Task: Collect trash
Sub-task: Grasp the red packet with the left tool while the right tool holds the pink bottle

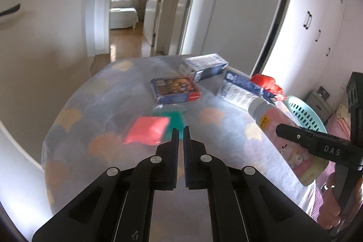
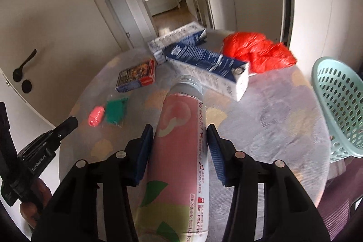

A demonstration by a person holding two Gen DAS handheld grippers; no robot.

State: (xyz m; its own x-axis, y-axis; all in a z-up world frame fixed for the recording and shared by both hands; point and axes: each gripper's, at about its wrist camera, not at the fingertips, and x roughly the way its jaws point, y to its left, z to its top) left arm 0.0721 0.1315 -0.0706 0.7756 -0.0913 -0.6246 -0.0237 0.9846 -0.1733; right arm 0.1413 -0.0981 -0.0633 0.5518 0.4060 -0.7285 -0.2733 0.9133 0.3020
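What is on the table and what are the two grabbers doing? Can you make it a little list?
table: round table with patterned cloth
right gripper: shut on the pink bottle
left gripper: shut, holding nothing
small wrappers: pink packet beside green packet
boxes: two blue-and-white cartons, one small picture box
bag: red plastic bag at the far edge
basket: mint basket beside the table

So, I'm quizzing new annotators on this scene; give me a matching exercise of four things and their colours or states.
Things:
1 bottle
2 basket
3 crumpled bag
4 left gripper

Colours or states:
A pale green, perforated
B shut, nothing between the fingers
C red
D pink label, clamped in the right gripper

Pairs: 1-D, 2-A, 3-C, 4-B
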